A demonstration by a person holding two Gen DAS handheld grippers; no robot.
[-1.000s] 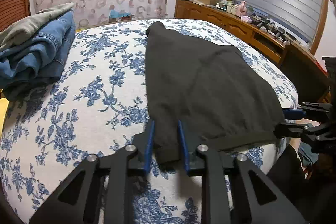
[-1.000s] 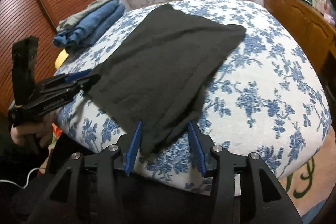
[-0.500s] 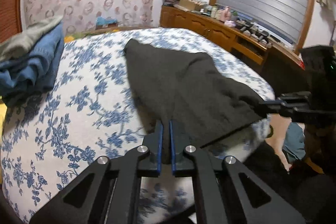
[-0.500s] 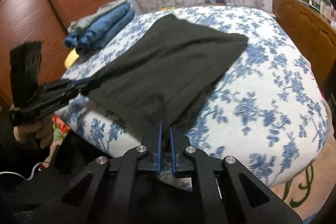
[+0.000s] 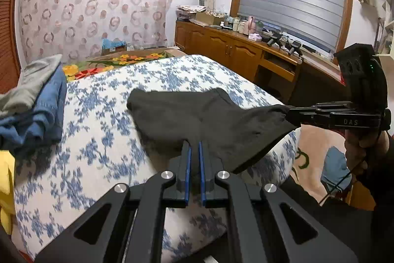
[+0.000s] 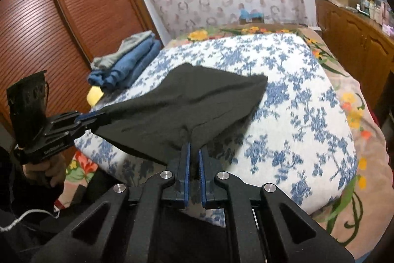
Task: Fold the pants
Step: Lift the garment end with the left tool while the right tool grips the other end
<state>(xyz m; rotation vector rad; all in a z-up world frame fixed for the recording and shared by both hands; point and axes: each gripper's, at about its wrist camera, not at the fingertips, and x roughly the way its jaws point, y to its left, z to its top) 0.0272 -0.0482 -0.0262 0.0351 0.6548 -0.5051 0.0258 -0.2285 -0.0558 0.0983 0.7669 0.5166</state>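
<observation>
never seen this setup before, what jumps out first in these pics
A dark charcoal pair of pants is lifted off the blue-and-white floral bedspread, stretched between the left tongs and right tongs, both clamped on its near edge. A stack of folded blue jeans sits by the bed's far left edge.

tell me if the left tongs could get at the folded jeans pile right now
Probably not as things stand: the left tongs are shut on a corner of the black pants, lifted and shared with the right tongs. The jeans pile lies unobstructed on the bed, off to the left.
</observation>
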